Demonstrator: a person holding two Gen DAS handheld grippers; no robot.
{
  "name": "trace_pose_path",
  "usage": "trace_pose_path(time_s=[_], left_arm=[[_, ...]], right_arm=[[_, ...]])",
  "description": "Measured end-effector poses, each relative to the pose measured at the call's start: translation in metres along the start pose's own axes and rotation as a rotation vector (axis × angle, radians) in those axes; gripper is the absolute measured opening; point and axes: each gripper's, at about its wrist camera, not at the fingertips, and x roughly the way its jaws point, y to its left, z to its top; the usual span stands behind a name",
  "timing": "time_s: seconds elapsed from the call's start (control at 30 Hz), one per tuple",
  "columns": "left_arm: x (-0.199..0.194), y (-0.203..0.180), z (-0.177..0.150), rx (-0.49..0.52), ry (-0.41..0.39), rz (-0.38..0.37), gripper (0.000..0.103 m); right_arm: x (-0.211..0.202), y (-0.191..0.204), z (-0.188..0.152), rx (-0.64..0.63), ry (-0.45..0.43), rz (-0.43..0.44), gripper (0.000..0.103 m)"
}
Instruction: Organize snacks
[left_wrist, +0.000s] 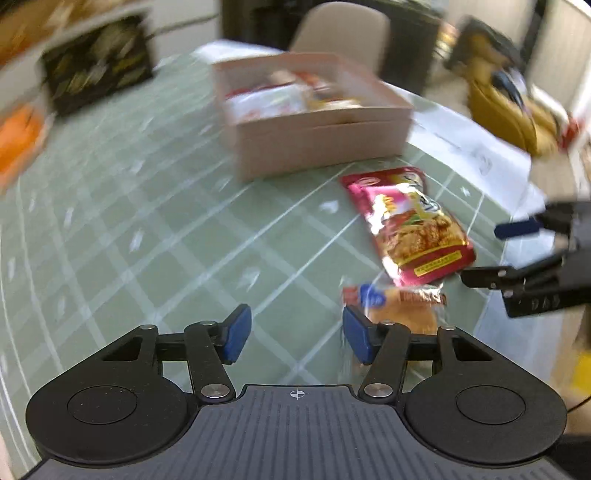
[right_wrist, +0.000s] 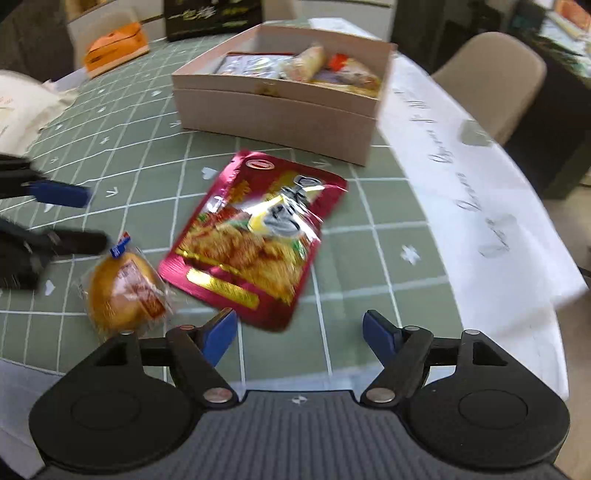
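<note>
A pale box (right_wrist: 273, 110) stands open on a green grid cloth (right_wrist: 147, 155), with several snack packets inside; their print is too blurred to read. A small brass clasp sits at the middle of its near wall.

In front of the box a red pouch (right_wrist: 255, 236) lies flat on the cloth, clear of the box. It shows fried pieces, a red oval logo at its top, a gold strip near its bottom and large characters that cannot be read. Just beside its lower corner lies a wrapped bun (right_wrist: 123, 291), golden, in clear film with a red label and a blue-and-white mark at the sealed end; the label text is not legible.

The left gripper (left_wrist: 291, 338) hangs above the cloth with jaws apart and nothing between the blue pads; the bun (left_wrist: 400, 308) lies just past its right pad. The right gripper (right_wrist: 299, 338) also has its jaws spread and empty, the pouch's lower edge just ahead of them.

A white paper strip (right_wrist: 480, 206) along the table edge carries slanted handwriting, unreadable. Farther back are an orange packet (right_wrist: 114, 48) and a black box (right_wrist: 212, 16) with gold characters, too blurred to make out
</note>
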Motion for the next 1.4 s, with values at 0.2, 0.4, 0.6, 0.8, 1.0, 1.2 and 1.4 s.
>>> trace_pose_path(time_s=[0.2,0.4,0.6,0.8,1.0,1.2,1.4], left_arm=[[-0.011,0.021,-0.021,-0.248,0.06,-0.165,0.061],[-0.014,0.017,-0.032,-0.329,0.032,-0.128,0.061],[0.004,0.003,-0.012,-0.339,0.009,-0.071,0.061],[0.019,-0.043,-0.004,-0.059,0.038,-0.006,0.065],[-0.004,-0.033,-0.02,-0.071,0.007,-0.015,0.061],[0.001,-0.041,-0.023,-0.027,0.033,0.025,0.064],[-0.006,-0.023,-0.025,-0.08,0.01,0.074,0.059]], right_arm=[[-0.02,0.036,-0.007,-0.012,-0.145,-0.032,0.068],[-0.025,0.076,-0.012,-0.054,-0.099,0.17,0.058],[-0.04,0.05,-0.019,0.033,-0.13,0.07,0.067],[-0.046,0.017,-0.032,0.128,-0.137,-0.026,0.068],[-0.031,-0.008,-0.009,0.251,-0.17,0.053,0.076],[0.026,-0.011,0.042,0.334,-0.082,0.072,0.077],[0.051,0.029,0.064,0.199,-0.03,-0.049,0.097]])
